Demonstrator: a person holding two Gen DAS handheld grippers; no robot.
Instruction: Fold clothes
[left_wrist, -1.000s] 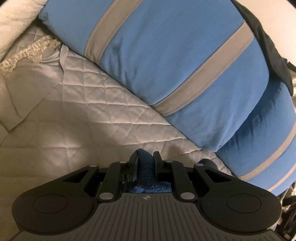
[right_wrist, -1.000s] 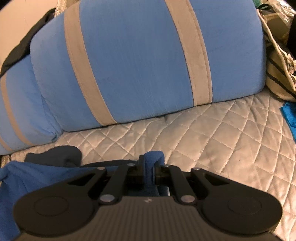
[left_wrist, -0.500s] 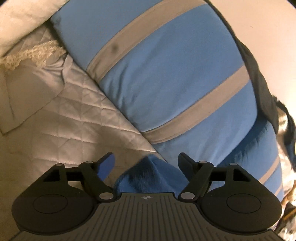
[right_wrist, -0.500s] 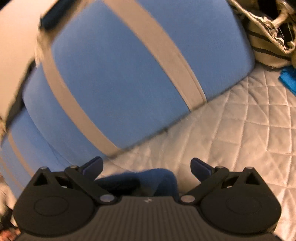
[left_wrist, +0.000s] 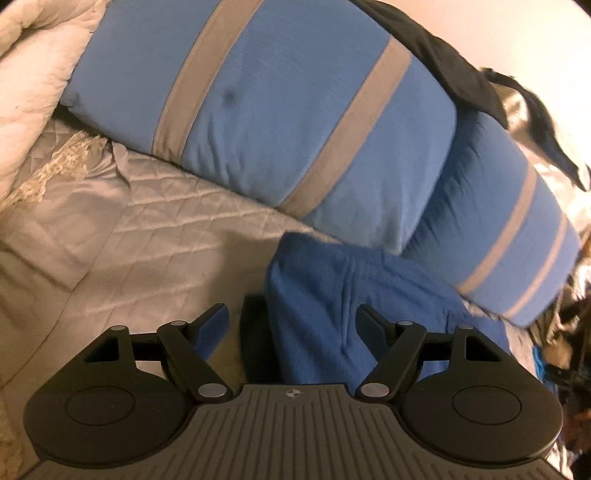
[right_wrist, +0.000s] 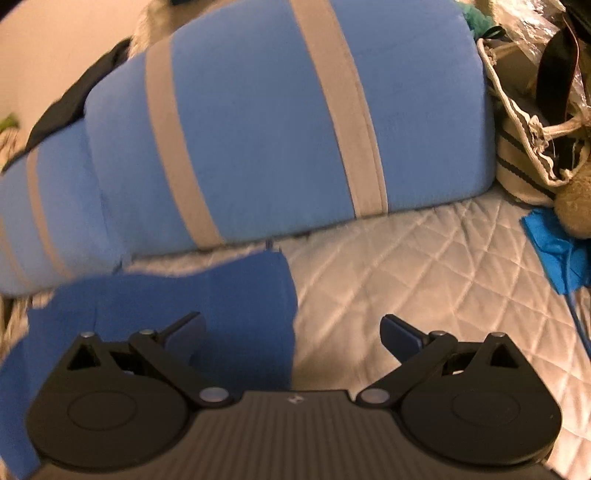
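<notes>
Both the left tongs (left_wrist: 293, 325) and right tongs (right_wrist: 293, 332) gape empty over the blue garment (left_wrist: 317, 295), which lies folded just before the striped pillow (left_wrist: 288, 99), apparently laid there to rest flat.

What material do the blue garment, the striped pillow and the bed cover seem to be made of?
Blue garment: probably fleece, matte with a fuzzy nap.
Striped pillow: smooth woven cloth, likely cotton, matte, with sewn grey bands.
Bed cover: quilted fabric, faint satin sheen on diamond stitching.

The right tongs (right_wrist: 291, 328) gape empty above the blue garment (right_wrist: 207, 306) on the quilt (right_wrist: 424, 280).
</notes>
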